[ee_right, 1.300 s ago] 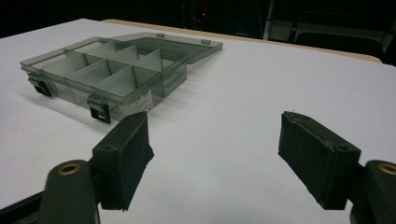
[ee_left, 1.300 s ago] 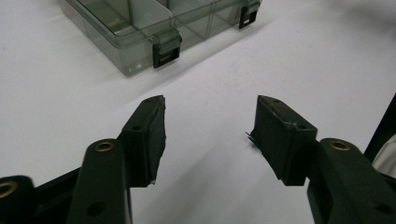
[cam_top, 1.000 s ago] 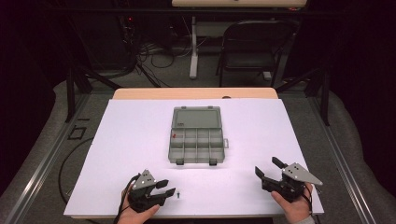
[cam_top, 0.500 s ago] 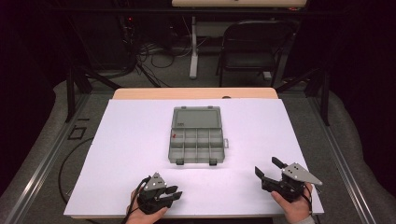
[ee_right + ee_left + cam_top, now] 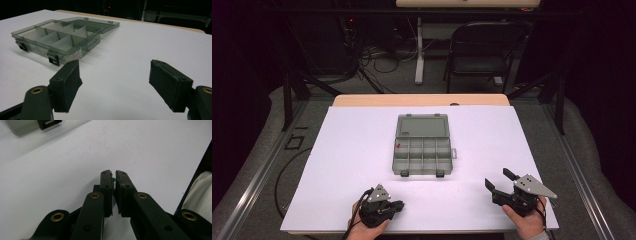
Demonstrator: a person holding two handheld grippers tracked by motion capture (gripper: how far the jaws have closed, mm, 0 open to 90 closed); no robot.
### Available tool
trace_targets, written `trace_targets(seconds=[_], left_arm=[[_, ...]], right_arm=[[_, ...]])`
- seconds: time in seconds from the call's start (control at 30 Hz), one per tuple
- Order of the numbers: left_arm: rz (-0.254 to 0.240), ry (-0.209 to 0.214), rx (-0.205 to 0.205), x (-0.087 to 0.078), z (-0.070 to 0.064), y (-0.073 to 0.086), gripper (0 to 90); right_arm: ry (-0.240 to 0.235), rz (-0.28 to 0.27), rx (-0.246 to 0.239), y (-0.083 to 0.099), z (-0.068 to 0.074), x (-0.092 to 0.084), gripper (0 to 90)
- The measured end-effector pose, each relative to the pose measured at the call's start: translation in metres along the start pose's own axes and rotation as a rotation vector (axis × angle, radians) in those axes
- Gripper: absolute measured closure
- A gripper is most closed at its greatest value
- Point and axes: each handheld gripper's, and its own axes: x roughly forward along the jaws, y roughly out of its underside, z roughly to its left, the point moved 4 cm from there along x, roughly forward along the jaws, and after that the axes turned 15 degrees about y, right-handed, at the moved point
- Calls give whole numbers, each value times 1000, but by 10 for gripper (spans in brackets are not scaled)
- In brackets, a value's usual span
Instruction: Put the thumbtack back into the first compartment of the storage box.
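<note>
My left gripper (image 5: 398, 205) rests low over the white table (image 5: 352, 150) near its front edge, left of centre. Its jaws have just been closing. In the left gripper view the pads (image 5: 107, 182) stand almost together, with a small green piece (image 5: 113, 180) pinched between them. My right gripper (image 5: 498, 178) sits at the front right with its jaws spread wide and nothing between them (image 5: 115, 67). A clear grey organizer box (image 5: 423, 150) lies in the middle of the table. Its lid is folded back, and a tiny red thing (image 5: 398, 146) lies in one left compartment.
The box with its black latches (image 5: 55, 37) lies ahead and left of my right gripper, and a corner of it (image 5: 27, 126) lies beyond the left one. A folding chair (image 5: 482, 50) and floor cables stand behind the table. The front table edge is close under both hands.
The left gripper shifted slightly right and its jaws went from open to nearly together. The small speck that lay beside it on the sheet is gone from there. The right gripper stayed still.
</note>
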Motion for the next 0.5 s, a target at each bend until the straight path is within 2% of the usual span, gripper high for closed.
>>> trace_targets(seconds=[0.27,0.5], left_arm=[[8,-19,16,1,-2,0,849],[-1,-3,3,0,-1,0,853]], right_arm=[[0,-2,-1,0,0,0,242],[0,-1,1,0,0,0,242]])
